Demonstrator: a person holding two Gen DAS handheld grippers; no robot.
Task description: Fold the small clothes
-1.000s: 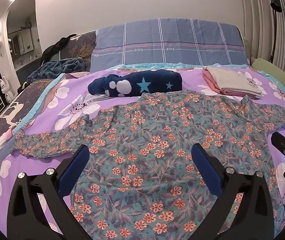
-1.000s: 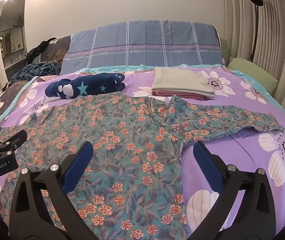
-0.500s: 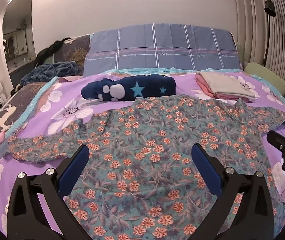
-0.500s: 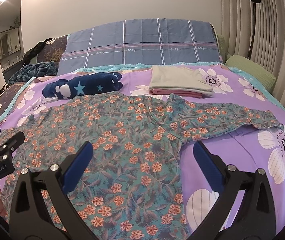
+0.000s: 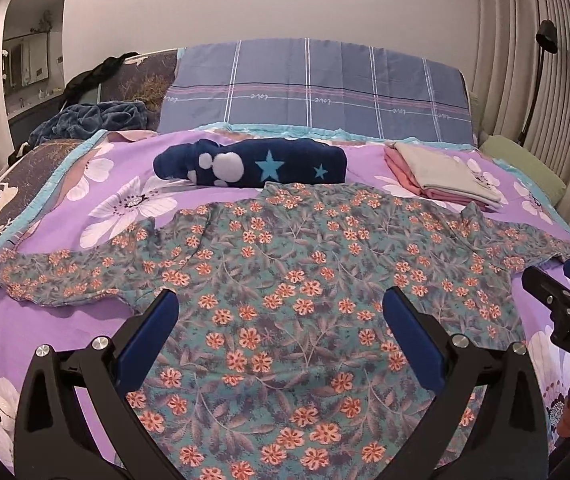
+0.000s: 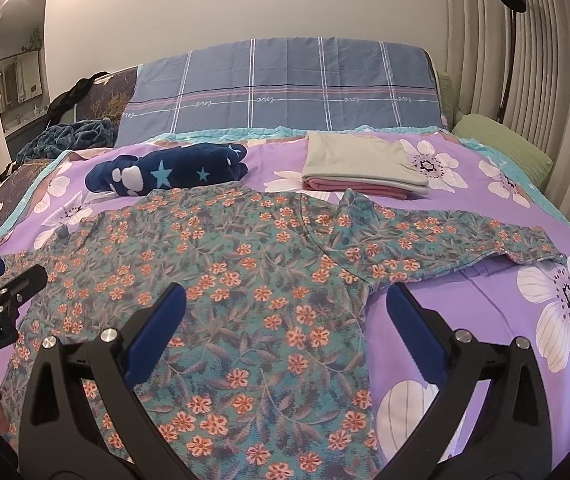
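1. Across the middle of the purple flowered bedspread (image 5: 85, 320) lies one shirt (image 5: 305, 304), spread flat with its back up, both long sleeves stretched out toward 9 and 3 o'clock.
2. Its cloth is teal with grey-purple leaves and many small orange flowers; a few soft wrinkles show near the shoulders and the hem.
3. Counted on the bed: one spread shirt, one rolled dark blue blanket (image 5: 253, 164) with stars and white spots at 12 o'clock just beyond the collar, and one folded stack (image 6: 361, 168) at 1 o'clock made of two pieces, a beige one on a pink one.
4. One blue checked pillow (image 6: 285, 84) stands against the headboard, one green pillow (image 6: 501, 144) lies at 2 o'clock by the wall, and one crumpled blue throw (image 5: 93, 120) sits at 10 o'clock.
5. One left gripper (image 5: 281, 320) hovers over the lower body of the shirt, jaws spread wide and holding nothing.
6. One right gripper (image 6: 285, 312) hangs over the shirt's right side seam, likewise released, one finger above cloth and the other above bedspread.
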